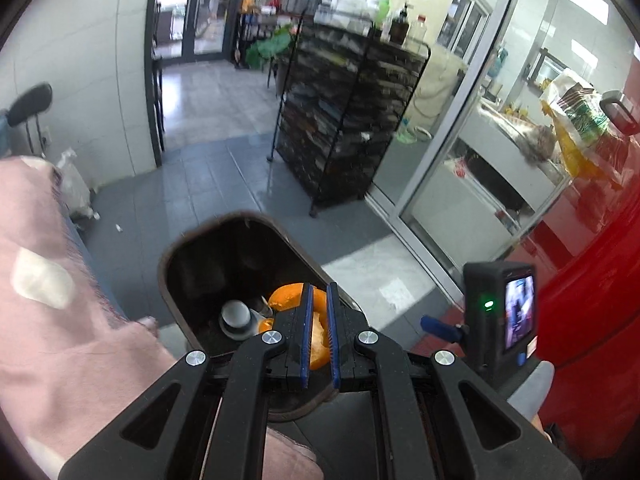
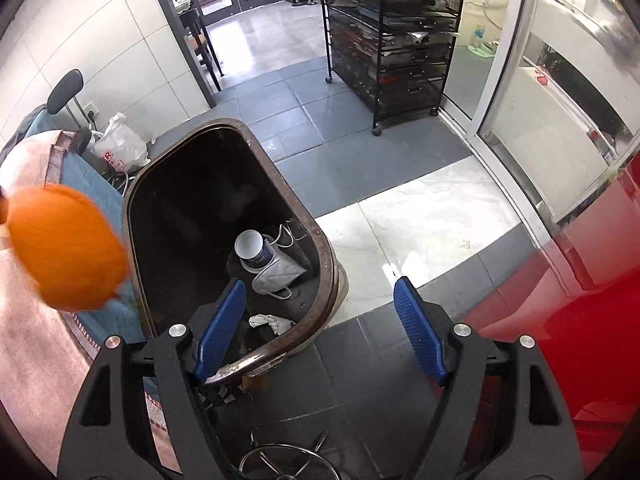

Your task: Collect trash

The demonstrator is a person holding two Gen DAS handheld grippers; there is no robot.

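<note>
Left gripper (image 1: 319, 330): blue pads clamped on orange peel (image 1: 318, 334), poised over open trash bin (image 1: 168, 256).
Right gripper (image 2: 322, 330): jaws spread wide, nothing between; left pad inside the bin's rim, right pad outside at 3 o'clock.
Bin contents: paper cup (image 2: 250, 246), face mask (image 2: 278, 274) beside it, crumpled tissue (image 2: 271, 323) at 6 o'clock.
Peel seen from right wrist at 9 o'clock, blurred.
Handling note: centre peel over bin mouth, clear of rim, before opening pads; keep right gripper out of drop path.

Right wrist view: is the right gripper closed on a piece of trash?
No. The right gripper stands wide open with nothing between its blue pads, above the rim of the trash bin.
</note>
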